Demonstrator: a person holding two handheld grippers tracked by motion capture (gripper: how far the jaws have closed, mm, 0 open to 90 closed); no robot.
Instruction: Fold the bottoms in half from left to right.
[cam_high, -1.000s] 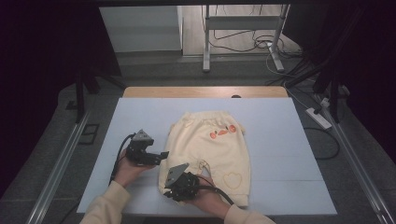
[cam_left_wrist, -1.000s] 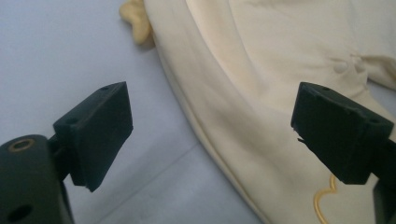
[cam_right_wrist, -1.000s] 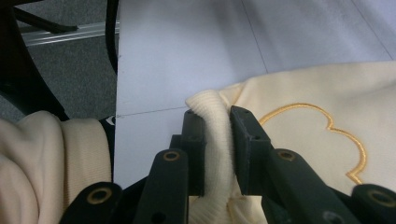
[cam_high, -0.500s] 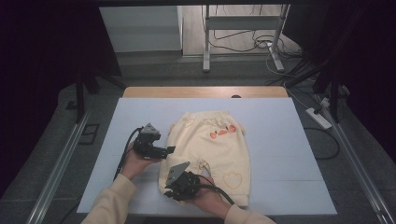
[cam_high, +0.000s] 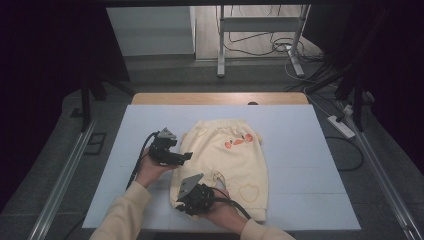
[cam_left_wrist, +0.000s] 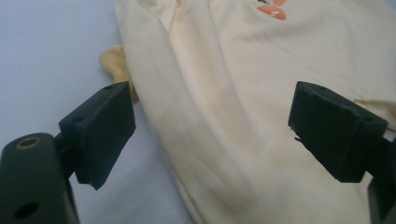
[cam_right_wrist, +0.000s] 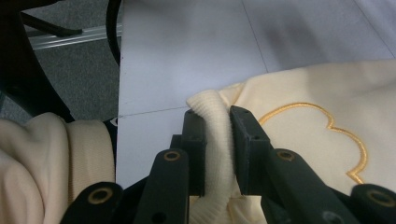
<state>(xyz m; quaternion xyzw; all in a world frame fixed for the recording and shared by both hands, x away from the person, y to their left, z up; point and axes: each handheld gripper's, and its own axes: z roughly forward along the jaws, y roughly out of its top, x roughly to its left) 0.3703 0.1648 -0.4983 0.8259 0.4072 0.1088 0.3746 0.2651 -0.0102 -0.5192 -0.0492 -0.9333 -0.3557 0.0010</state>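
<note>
- Clamping the ribbed hem (cam_right_wrist: 215, 140) of the cream garment (cam_high: 235, 160), the right gripper (cam_high: 196, 199) jaws press its near edge
- Left gripper (cam_high: 186, 156) jaws wide apart, empty, garment just ahead beneath them on the table (cam_high: 310, 150)

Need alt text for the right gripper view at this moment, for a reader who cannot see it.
The right gripper is shut on the ribbed cuff of a pale yellow garment, which bears a gold outline stitched on it. Beyond lies the white table; a cream sleeve shows at left.
</note>
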